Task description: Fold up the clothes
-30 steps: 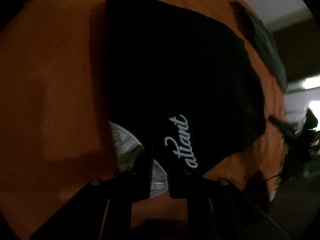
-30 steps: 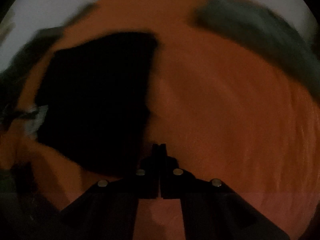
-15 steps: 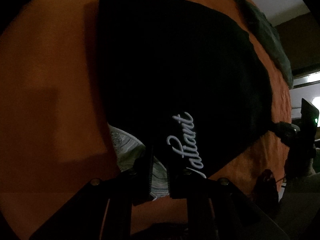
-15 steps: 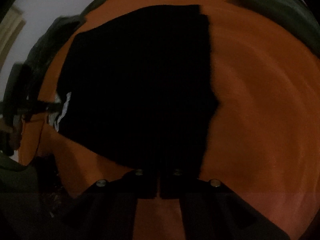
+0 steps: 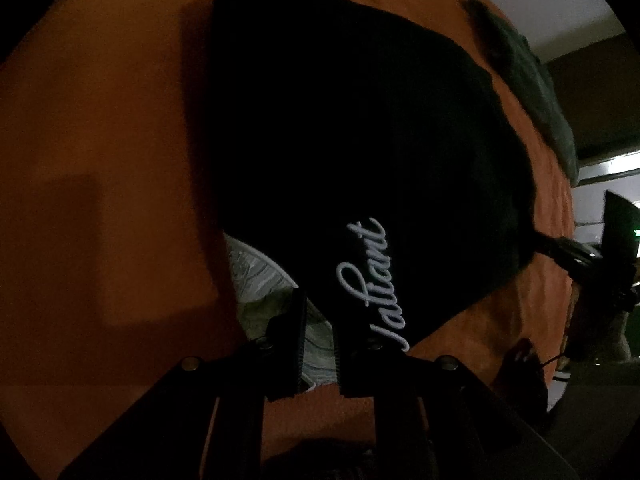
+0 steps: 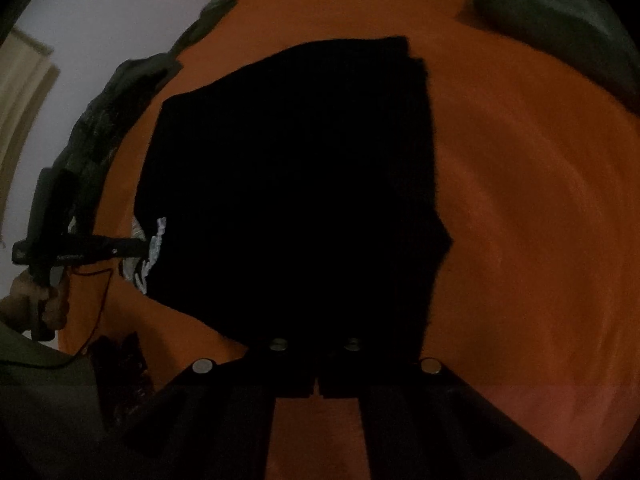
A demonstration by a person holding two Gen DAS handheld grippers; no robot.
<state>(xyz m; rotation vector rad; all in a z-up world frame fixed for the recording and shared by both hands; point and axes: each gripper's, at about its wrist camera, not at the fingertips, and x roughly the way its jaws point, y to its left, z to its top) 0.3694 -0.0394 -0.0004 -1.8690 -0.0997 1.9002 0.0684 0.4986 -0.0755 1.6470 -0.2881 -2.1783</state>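
Observation:
A black garment (image 5: 360,140) with white script lettering (image 5: 372,280) lies spread on an orange bedspread (image 5: 100,120). My left gripper (image 5: 320,304) is shut on its near edge, where a grey patterned layer (image 5: 264,284) shows between the fingers. The right wrist view shows the same garment (image 6: 300,180), and the left gripper (image 6: 136,248) pinches its left edge. My right gripper (image 6: 319,300) is shut, its dark fingers hard to make out above the garment's near edge. In the left wrist view the right gripper (image 5: 540,238) reaches the garment's right corner.
A dark green cloth (image 5: 532,76) lies along the far edge of the bedspread (image 6: 540,200), seen too in the right wrist view (image 6: 560,28). More dark cloth (image 6: 120,100) is heaped at the bed's left side. A person's hand (image 6: 36,300) grasps the left tool.
The right gripper has swung from over bare orange bedspread to over the black garment, staying shut. The left gripper keeps its hold and has barely shifted.

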